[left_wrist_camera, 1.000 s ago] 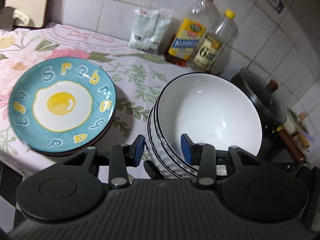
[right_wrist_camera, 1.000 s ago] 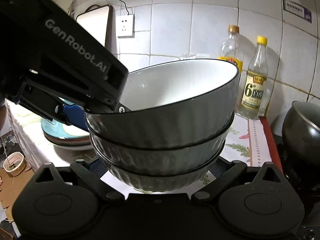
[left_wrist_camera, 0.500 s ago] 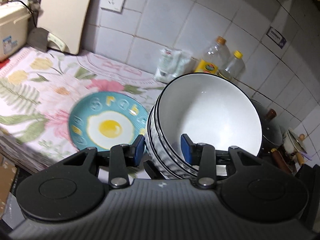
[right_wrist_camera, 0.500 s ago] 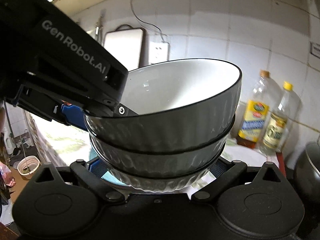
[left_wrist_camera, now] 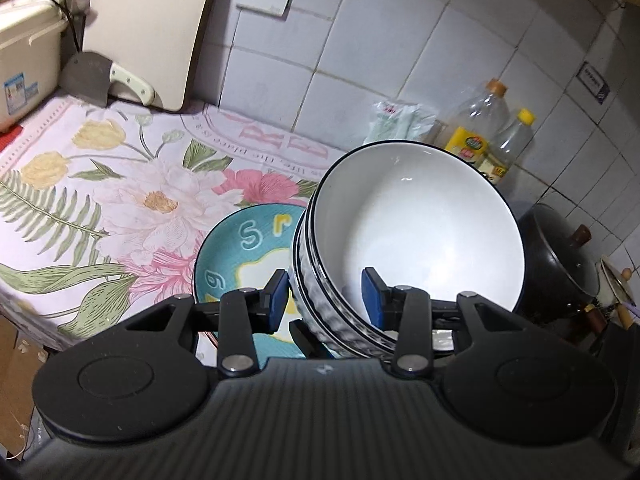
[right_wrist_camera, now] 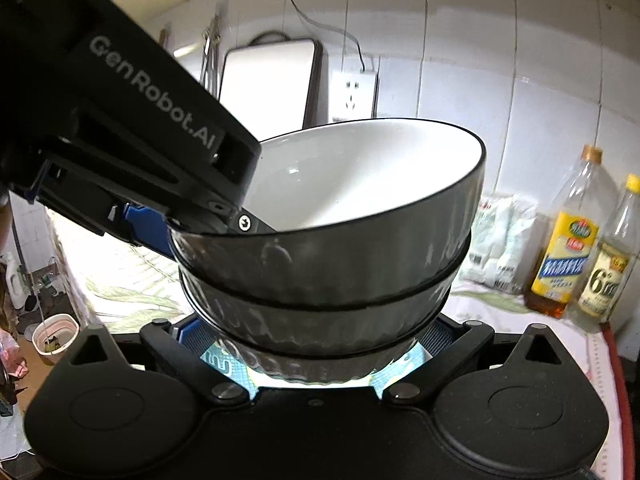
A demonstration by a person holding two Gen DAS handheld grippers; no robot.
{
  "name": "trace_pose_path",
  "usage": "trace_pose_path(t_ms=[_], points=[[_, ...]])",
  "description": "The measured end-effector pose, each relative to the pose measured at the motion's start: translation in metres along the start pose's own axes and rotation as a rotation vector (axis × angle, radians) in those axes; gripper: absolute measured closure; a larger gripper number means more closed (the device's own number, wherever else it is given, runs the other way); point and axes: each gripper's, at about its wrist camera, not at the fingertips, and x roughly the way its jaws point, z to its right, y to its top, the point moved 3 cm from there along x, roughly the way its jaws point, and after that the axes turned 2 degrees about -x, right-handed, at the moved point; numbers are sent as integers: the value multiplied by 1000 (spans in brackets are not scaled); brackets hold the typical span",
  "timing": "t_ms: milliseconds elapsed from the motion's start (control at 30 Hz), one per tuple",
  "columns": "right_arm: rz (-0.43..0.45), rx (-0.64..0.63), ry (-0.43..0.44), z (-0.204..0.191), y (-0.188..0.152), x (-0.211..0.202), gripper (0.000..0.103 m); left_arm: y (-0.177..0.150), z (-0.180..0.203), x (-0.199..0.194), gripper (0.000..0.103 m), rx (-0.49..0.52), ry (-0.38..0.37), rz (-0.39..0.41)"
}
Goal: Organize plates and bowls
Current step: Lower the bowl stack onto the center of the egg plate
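bowls held over the plate.
my left tongs clamp the stack's near rim; my right tongs grip its base, above the plate, left of the bottles.

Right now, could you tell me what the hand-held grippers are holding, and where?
The stack of bowls: left hand-held gripper pinches its near rim; right hand-held gripper cradles the bottom bowl's sides.

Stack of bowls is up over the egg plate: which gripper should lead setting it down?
Likely left: left gripper pinches the bowl stack rim; right gripper cradles its base above the egg plate.
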Motion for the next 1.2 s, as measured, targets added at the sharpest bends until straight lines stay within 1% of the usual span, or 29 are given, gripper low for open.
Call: trace_pose_path(t_ms=[267,533,700,867,1100,1200], points=[[-27,19,-10,-2,-17,43,1,3,-26,39,65,13,-17,-39],[-89,63,-27,-2,-28,69,1,4,-42,69,65,13,-29,-93],[-127,81,-25,0,-28,81,1,5,-47,79,65,20,-38,-121],[-147,74,-30,-5,-27,89,1,4,-52,83,65,19,-39,-134],[-140,83,-39,-7,-28,89,1,3,-54,84,65,27,-48,-113],[-147,81,-37,-9,-27,88,0,3,-55,84,65,19,-51,-118]])
